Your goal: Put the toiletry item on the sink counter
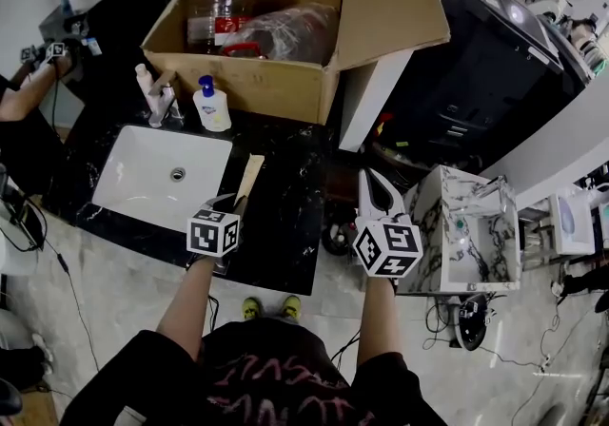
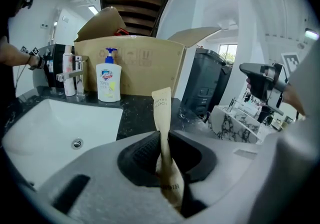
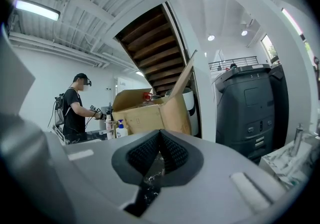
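Holding stage: left gripper (image 2: 162, 144) pinches lower end of tan sachet (image 2: 162, 113), jaws narrow on it, over black counter (image 1: 285, 210) just right of sink basin (image 1: 133, 177). Not yet laid down or released; placing remains. Sachet slim, flat, paper-like, upright, slightly creased, printed. Right gripper (image 3: 159, 139) closed, empty, beyond counter edge.

I've got the flat tan toiletry tube (image 2: 162, 110) pinched in my left gripper (image 2: 164, 155). Its crimped end sticks out past the jaws, above the black speckled stone sink counter (image 2: 137, 110), not touching it.
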Available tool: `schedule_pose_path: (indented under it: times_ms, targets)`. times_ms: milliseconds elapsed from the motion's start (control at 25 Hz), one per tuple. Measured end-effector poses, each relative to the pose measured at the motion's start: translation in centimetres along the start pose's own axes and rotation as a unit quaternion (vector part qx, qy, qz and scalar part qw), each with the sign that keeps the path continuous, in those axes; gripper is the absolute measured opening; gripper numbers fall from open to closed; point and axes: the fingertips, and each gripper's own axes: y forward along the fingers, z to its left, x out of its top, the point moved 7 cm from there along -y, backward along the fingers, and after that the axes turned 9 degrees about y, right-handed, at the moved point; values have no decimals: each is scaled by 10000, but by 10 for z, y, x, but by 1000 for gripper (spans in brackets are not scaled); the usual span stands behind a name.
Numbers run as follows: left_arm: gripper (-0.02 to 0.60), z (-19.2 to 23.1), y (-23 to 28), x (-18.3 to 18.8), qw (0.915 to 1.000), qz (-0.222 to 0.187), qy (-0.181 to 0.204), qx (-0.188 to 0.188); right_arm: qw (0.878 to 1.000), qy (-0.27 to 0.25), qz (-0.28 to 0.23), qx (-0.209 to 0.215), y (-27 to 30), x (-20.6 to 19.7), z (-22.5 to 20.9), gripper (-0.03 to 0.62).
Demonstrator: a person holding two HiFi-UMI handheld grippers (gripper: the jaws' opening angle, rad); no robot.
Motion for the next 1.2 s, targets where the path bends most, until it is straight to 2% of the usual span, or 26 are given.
schedule_pose_path:
  times_ms: [320,480,640,800,1200]
  targets:
    - [55,-3,17,-25,9980,599,83,166,10000,3,60,-65,-2,-4,-8,2]
    - [60,-1,20,-31,9969,763,-5,209,9999,11,89,-92,0,-5,-12,2]
    - [64,-1,23,-33,9966,800,34,195,9999,9,111,-111,1,-6,-14,2]
    - [130,-4,26,-30,9967,801,85,76,9999,0,128,-111,2,-7,-15,2]
    - [164,-2,18,-19,9981,586,176,-52,9999,15,87,-93,2,-6,-9,2]
